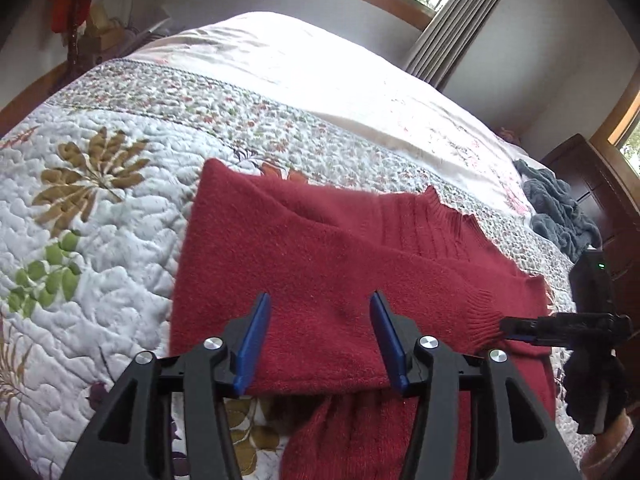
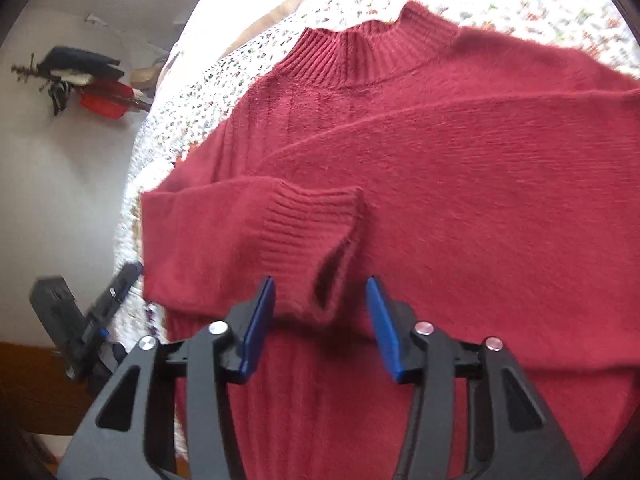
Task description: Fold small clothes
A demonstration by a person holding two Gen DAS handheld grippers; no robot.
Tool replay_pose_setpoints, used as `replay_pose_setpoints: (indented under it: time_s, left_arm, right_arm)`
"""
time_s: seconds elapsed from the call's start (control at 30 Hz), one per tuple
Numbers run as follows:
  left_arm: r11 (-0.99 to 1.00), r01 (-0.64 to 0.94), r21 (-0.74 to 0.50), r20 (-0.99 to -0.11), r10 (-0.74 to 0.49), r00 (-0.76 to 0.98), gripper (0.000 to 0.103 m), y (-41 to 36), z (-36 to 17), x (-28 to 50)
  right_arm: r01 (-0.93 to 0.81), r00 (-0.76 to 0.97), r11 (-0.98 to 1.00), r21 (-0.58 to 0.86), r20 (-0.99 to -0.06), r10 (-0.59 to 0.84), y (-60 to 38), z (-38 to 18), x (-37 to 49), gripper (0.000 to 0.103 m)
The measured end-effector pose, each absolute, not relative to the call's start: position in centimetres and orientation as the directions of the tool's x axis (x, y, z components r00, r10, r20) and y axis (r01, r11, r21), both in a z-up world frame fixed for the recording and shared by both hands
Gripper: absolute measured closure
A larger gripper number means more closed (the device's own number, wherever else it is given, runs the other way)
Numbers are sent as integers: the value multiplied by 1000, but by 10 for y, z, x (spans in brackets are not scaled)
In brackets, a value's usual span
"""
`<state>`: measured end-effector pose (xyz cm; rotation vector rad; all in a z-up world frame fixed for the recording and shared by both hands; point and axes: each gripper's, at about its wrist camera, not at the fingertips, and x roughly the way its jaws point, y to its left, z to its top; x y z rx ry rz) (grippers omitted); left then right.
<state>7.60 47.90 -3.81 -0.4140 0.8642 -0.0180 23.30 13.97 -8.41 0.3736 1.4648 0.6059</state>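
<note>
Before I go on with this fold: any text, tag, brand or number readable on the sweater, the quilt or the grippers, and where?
None can be read in either view.
Red sweater: no tag or label showing; only ribbing at the collar and cuff.
Quilt: leaf and flower pattern, no words.
Left gripper and right gripper: plain black bodies with blue pads, no markings.
Right gripper's body in the left view shows a green light, no lettering.

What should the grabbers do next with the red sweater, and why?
Probably close the right gripper on the ribbed cuff just ahead of it. Both grippers are open, and that sleeve lies across the red sweater, its cuff puckered open, so it needs smoothing flat before the next fold.
</note>
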Motion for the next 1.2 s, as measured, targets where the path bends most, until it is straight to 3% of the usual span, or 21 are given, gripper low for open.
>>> replay_pose_setpoints:
  time_s: [0.03, 0.1, 0.13, 0.4, 0.63, 1.2]
  left_arm:
    - [921, -150, -361, -733, -180, 656, 48, 480, -38, 77]
    - [922, -152, -357, -733, -175, 658, 48, 481, -36, 77]
    - [921, -152, -358, -732, -176, 659, 48, 481, -35, 78]
    - [918, -155, -366, -724, -176, 667, 48, 478, -32, 86]
    - [930, -94, -355, -733, -215, 645, 48, 441, -38, 105]
    - [984, -28, -173, -825, -130, 550, 48, 395, -80, 133]
  right_arm:
    - [-134, -11, 790, 598, -798, 603, 142, -88, 237, 63]
    - [-110, -21, 789, 604, -795, 606, 146, -93, 241, 91]
    - [-106, -21, 789, 605, -795, 607, 147, -93, 242, 95]
    - [-241, 142, 818, 522, -815, 561, 115, -37, 233, 97]
    - [-177, 246, 882, 436, -849, 469, 35, -18, 236, 97]
    - [-22, 221, 924, 383, -899, 378, -26, -91, 227, 94]
